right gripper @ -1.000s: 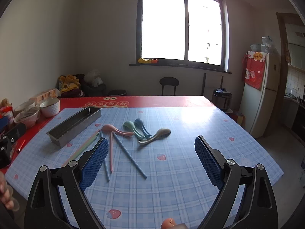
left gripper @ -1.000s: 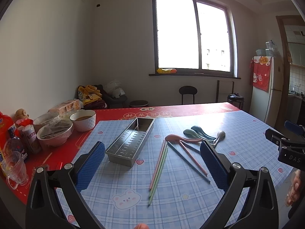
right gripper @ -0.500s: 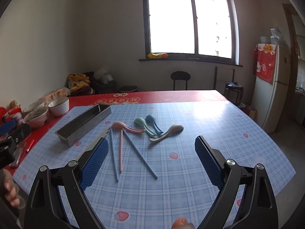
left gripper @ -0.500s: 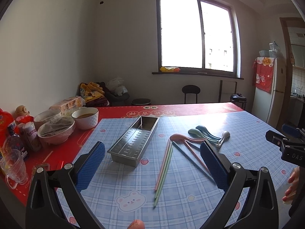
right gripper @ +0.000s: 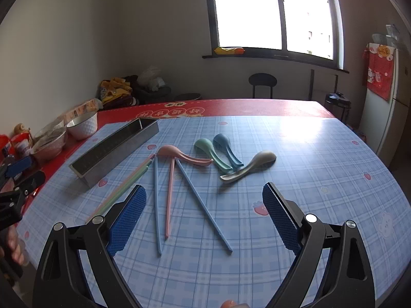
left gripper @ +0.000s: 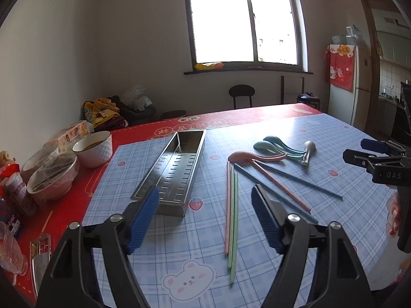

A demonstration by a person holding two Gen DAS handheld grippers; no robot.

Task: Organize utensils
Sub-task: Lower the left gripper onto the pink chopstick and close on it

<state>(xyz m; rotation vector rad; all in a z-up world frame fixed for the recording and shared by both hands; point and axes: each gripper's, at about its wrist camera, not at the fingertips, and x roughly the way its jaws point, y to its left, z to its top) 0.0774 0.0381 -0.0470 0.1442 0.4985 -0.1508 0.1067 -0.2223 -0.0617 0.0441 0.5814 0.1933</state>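
We see the table under a blue checked cloth, with the steel utensil tray as our landmark. Right of the tray lie the chopsticks, and beyond them four spoons in a cluster. Our left gripper hovers near the tray's end, fingers closing on nothing. Our right gripper hangs over the chopsticks, fingers spread, empty.

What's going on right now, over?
Left gripper closing on air, right gripper open, both empty. Chopsticks and spoons loose on the cloth; metal tray empty. Nothing in the way.
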